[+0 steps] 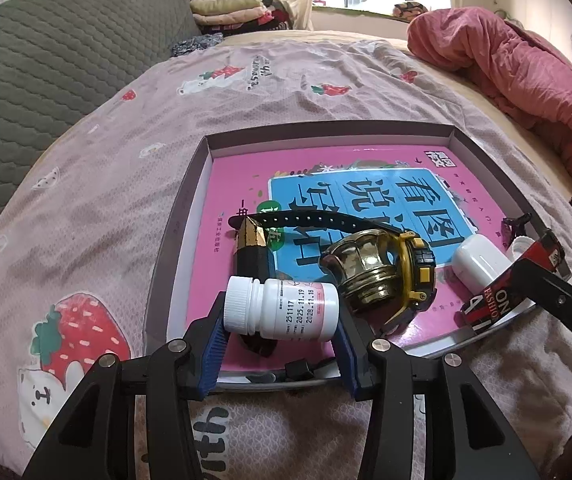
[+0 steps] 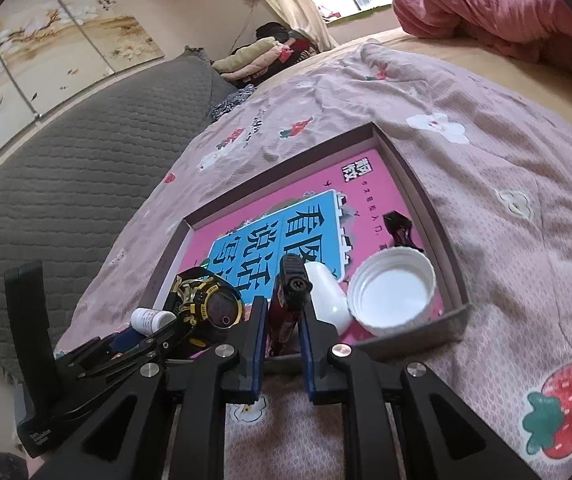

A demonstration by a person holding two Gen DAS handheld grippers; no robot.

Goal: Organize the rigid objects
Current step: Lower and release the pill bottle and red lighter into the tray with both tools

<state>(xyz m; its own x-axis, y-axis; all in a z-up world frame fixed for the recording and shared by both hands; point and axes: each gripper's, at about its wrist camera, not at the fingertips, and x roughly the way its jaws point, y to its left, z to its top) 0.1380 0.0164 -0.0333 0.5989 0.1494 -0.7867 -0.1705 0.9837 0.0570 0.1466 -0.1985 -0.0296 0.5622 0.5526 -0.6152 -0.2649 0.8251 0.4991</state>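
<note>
Pink book cover lines the shallow box (image 1: 190,184) on the bed; watch (image 1: 409,276), cap (image 2: 391,298) and more already lie inside. My left fingers (image 1: 282,336) clamp the white pill bottle (image 1: 282,310) over its near edge; my right fingers (image 2: 282,316), narrow, straddle the red lighter (image 2: 286,308), grip uncertain.

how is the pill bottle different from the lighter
The bottle is white with printed dates; the lighter is red and black with lettering.
The bottle lies crosswise, clamped end to end in the left claw; the lighter points lengthwise between the right claw's pads.
The bottle is round and stubby; the lighter is slim and flat-sided.
Both sit at the box's near edge.
</note>
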